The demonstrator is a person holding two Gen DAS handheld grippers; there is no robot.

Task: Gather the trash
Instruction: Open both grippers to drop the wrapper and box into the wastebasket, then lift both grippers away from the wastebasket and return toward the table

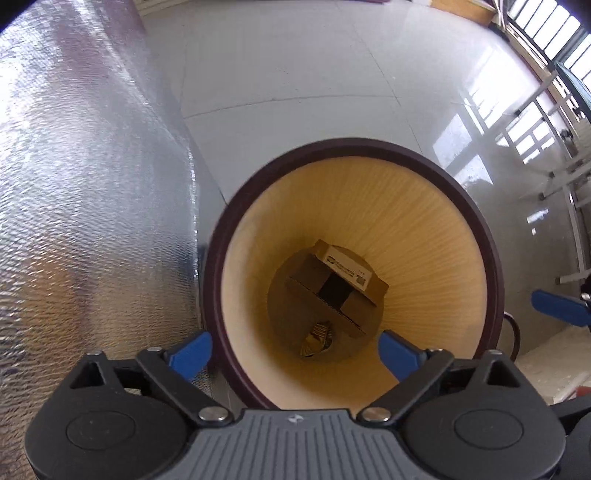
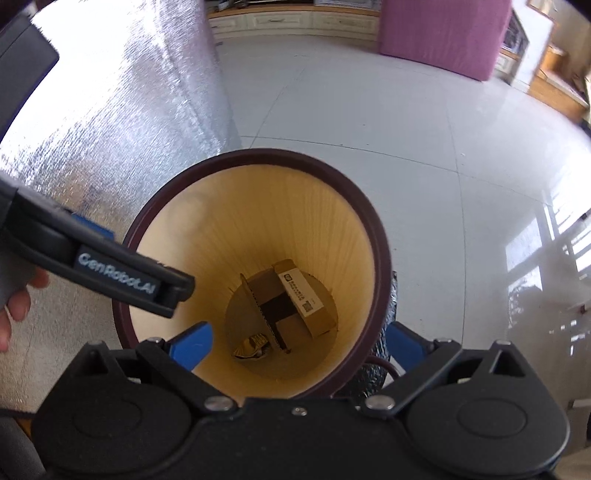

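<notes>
A round bin (image 1: 354,146) with a dark maroon rim and a tan inner wall stands right below both grippers. At its bottom lies a cardboard box (image 1: 306,275) with a white label, and beside it a crumpled gold wrapper (image 1: 317,338). My left gripper (image 1: 295,354) hangs over the bin's mouth, open, with nothing between its blue fingers. My right gripper (image 2: 299,345) is also open and empty above the same bin (image 2: 258,155), looking down on the box (image 2: 317,317) and the wrapper (image 2: 251,345). The left tool's black housing (image 2: 110,273) reaches over the rim, held by a hand (image 2: 18,306).
A silver foil-textured sheet (image 1: 74,184) rises along the bin's left side. Glossy white floor tiles (image 2: 369,110) spread beyond the bin. A pink block (image 2: 443,33) and wooden cabinets (image 2: 295,22) stand at the far wall. A white metal frame (image 1: 561,166) is at the right.
</notes>
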